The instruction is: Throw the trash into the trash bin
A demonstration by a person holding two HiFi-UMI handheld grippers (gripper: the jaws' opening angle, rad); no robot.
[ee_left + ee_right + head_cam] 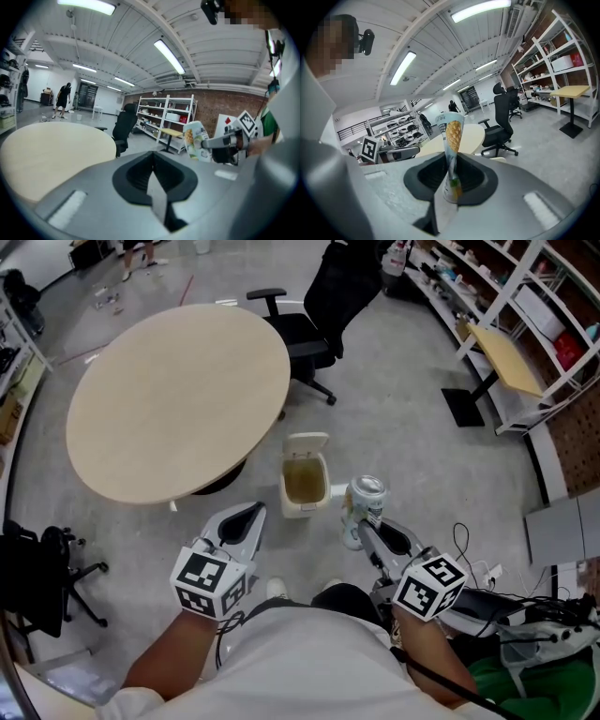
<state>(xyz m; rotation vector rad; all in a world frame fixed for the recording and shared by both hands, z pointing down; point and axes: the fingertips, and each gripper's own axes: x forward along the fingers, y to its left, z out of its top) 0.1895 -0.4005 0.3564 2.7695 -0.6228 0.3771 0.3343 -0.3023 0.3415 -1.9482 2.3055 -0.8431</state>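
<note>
Your right gripper [361, 523], lower centre-right of head view: clamped on drink carton [365, 501], carton upright, long axis vertical. Trash bin [302, 509], lid up, just left of carton at frame centre. Left gripper [246, 518] closed, empty. Likely move: carry carton left over bin mouth.

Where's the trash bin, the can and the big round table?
trash bin [302, 508], head view, on its front wall.
can [365, 504], head view, on its printed side, below the silver top.
round table [178, 399], head view, on the middle of its bare top.
</note>
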